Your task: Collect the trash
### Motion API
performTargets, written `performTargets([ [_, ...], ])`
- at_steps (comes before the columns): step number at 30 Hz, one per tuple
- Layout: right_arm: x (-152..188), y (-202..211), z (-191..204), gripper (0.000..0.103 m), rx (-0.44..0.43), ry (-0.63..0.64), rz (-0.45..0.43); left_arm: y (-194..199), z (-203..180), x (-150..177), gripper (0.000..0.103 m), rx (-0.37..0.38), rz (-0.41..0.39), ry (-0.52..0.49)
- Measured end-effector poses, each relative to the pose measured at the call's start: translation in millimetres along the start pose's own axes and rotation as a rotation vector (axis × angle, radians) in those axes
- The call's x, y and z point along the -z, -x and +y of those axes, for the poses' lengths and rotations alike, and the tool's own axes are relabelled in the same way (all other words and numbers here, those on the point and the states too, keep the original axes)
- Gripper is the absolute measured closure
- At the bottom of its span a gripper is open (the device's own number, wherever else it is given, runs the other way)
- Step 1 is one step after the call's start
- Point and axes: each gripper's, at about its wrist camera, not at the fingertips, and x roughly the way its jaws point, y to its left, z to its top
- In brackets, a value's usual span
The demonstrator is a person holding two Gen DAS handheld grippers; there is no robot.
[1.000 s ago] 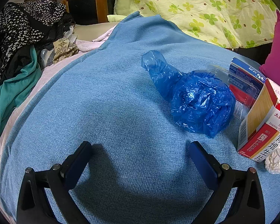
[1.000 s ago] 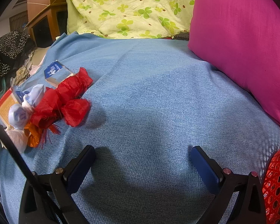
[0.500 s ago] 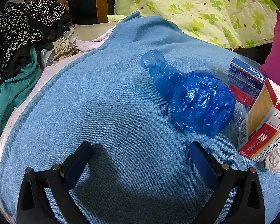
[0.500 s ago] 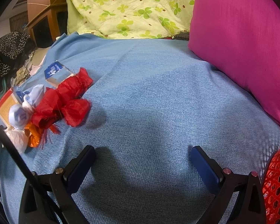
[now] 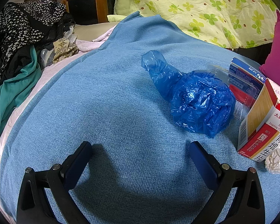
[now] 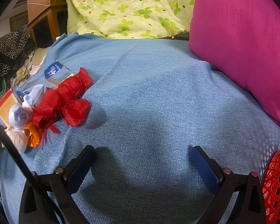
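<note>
A crumpled blue plastic bag (image 5: 199, 97) lies on the blue blanket (image 5: 112, 102), ahead and right of my open, empty left gripper (image 5: 140, 147). Right of it lie a clear plastic tray (image 5: 240, 91), a blue box (image 5: 246, 71), a red and white medicine box (image 5: 265, 123) and a white paper wad (image 5: 278, 160). In the right wrist view, a red mesh bundle (image 6: 65, 102), a pale blue bag (image 6: 20, 113), an orange wrapper (image 6: 33, 134) and a white bag (image 6: 16, 138) lie far left of my open, empty right gripper (image 6: 142, 151).
A red mesh basket (image 6: 276, 183) stands at the right edge by the right gripper. A magenta pillow (image 6: 242, 43) and a green floral quilt (image 6: 130, 7) lie behind. Piled clothes (image 5: 18, 43) and a wooden cabinet (image 5: 87, 1) are on the left.
</note>
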Motion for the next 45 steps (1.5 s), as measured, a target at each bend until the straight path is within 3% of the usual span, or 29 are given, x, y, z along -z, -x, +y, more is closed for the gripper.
performTargets([
  [15, -1, 0, 4, 0.000, 0.037, -0.033, 0.001, 0, -1, -1, 0.000, 0.000, -0.002, 0.002],
  [18, -1, 3, 9, 0.000, 0.085, -0.098, 0.029, 2, -4, -2, 0.000, -0.031, 0.034, 0.033],
  [21, 0, 7, 15, 0.000, 0.091, -0.095, 0.066, 4, -9, -7, 0.000, -0.037, 0.126, 0.045],
  [24, 2, 16, 18, 0.000, 0.055, -0.088, 0.104, 8, -9, -9, 0.000, 0.011, 0.199, -0.008],
  [26, 0, 28, 21, 0.000, 0.005, -0.088, 0.119, 20, 2, -10, 0.000, 0.009, 0.199, 0.040],
  [31, -18, 81, 38, 0.000, -0.159, -0.082, -0.035, 68, 32, -15, 0.000, -0.109, 0.007, 0.100],
  [35, -44, 102, 79, 0.000, -0.324, 0.028, -0.086, 80, 41, -15, 0.000, -0.107, -0.060, 0.093],
  [38, -54, 101, 115, 0.000, -0.385, 0.117, -0.091, 73, 49, -13, 0.000, -0.050, -0.022, 0.122],
  [45, -73, 55, 180, 0.000, -0.483, 0.247, -0.052, 60, 55, -19, 0.000, -0.055, -0.034, 0.110],
])
